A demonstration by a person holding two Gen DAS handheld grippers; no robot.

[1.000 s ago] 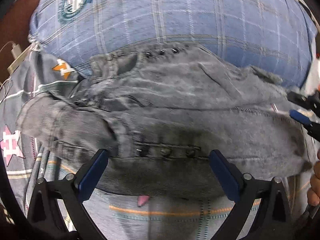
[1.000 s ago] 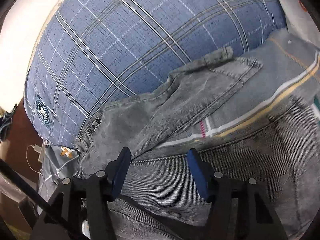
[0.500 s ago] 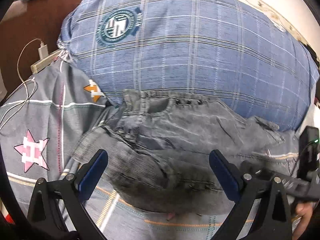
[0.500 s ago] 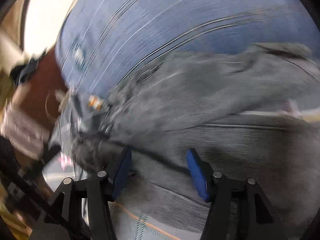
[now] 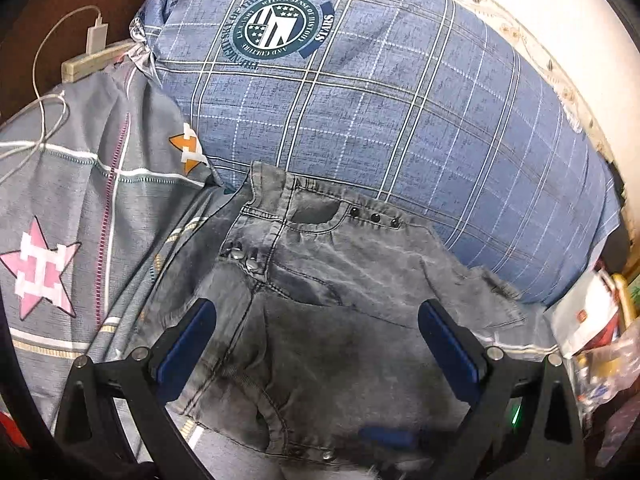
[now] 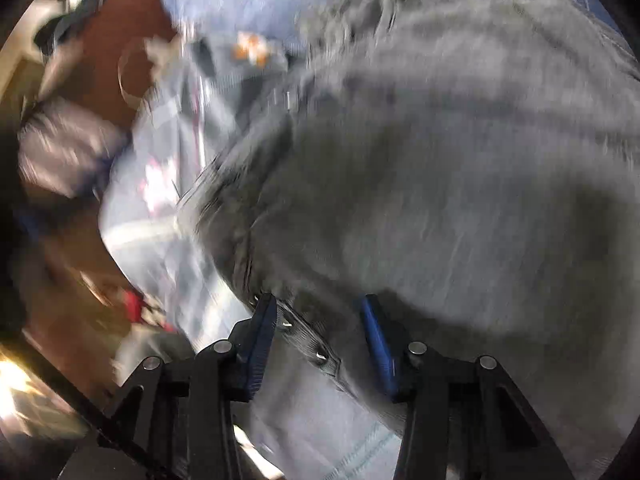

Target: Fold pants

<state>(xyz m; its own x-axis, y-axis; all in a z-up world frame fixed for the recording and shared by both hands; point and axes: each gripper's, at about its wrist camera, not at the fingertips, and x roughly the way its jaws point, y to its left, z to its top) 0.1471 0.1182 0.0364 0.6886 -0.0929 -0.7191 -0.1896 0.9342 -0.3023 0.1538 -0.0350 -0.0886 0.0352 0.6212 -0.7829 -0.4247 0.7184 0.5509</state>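
Grey denim pants (image 5: 344, 320) lie folded on the grey bedsheet (image 5: 80, 200), their waistband against a blue plaid pillow. My left gripper (image 5: 318, 340) hovers above them, open wide, with nothing between its blue pads. A blue pad of the right gripper (image 5: 384, 436) shows at the pants' near edge. The right wrist view is blurred by motion. There my right gripper (image 6: 320, 340) is low over the pants (image 6: 440, 160) and its jaws are closing. A riveted edge of the denim lies between the pads, which still stand apart from it.
The large plaid pillow (image 5: 380, 100) with a round badge fills the far side. A white charger (image 5: 96, 36) and its cable lie at the far left by brown wood. Bags and packets (image 5: 592, 320) crowd the right edge of the bed.
The left gripper has pulled back and up, so more of the pillow and sheet shows. The right gripper has swung left across the pants to their near edge, and its jaws have narrowed.
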